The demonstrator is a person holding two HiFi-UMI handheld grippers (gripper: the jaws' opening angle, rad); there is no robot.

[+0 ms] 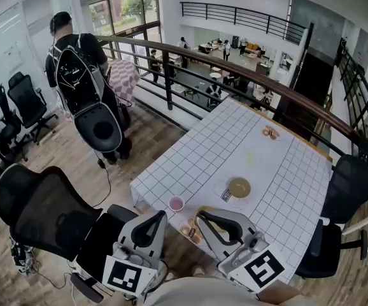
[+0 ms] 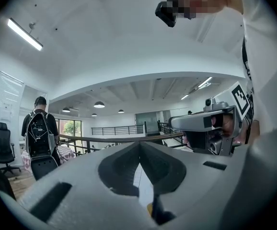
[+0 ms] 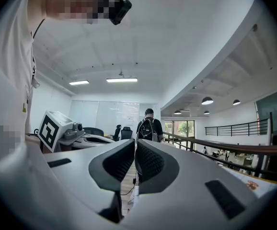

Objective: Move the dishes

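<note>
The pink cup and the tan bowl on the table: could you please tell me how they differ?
The pink cup is small and pink, while the tan bowl is clearly wider and olive-tan. The pink cup stands right at the near left edge of the table; the tan bowl sits farther in from that edge, nearer the middle of the near end. Both stand upright, open side up, on the white gridded tabletop.
</note>
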